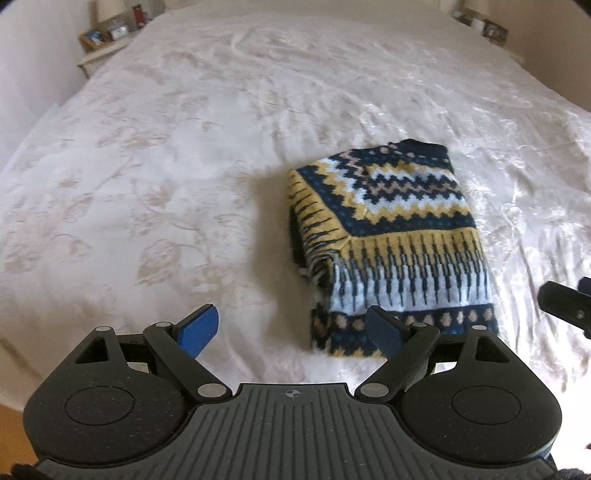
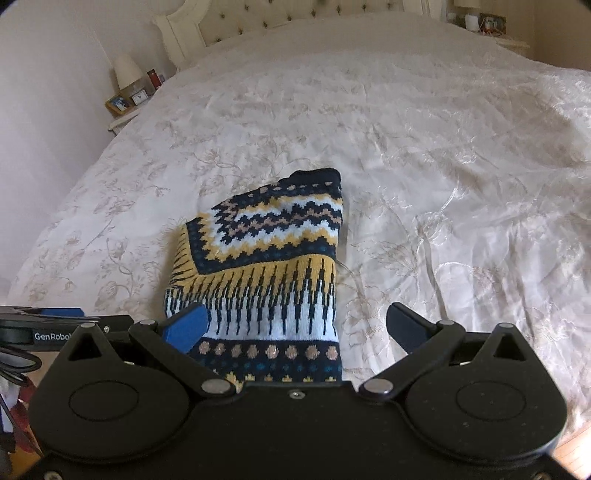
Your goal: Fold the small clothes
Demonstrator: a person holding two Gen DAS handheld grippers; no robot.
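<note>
Sweater look: I see a knitted sweater (image 1: 388, 236) folded into a compact, roughly rectangular bundle, patterned in navy, mustard yellow, pale blue-white and tan, with zigzag bands at the far end, a comb-like striped band across the middle and a row of tan dots along the near hem.
Sweater edges: on the left side a folded layer turns diagonally, so its stripes run at an angle to the rest.
Sweater place: it lies flat on the bedspread (image 1: 166, 155), on the near part of the bed, apart from both of my grippers.
Left gripper (image 1: 291, 328): my fingers stand wide with nothing between them, above the bedspread just left of the sweater's near corner.
Right gripper (image 2: 295, 325): fingers spread wide and empty; the sweater's near hem shows in the gap, below them.
Bedspread: cream, glossy, with a faint floral pattern and shallow creases.
Counts: one sweater, two grippers, one bed, one tufted headboard (image 2: 266, 18).
Nightstands: I count two, one (image 2: 122, 118) at each side of the bed's head, each with small items too blurred to name.
</note>
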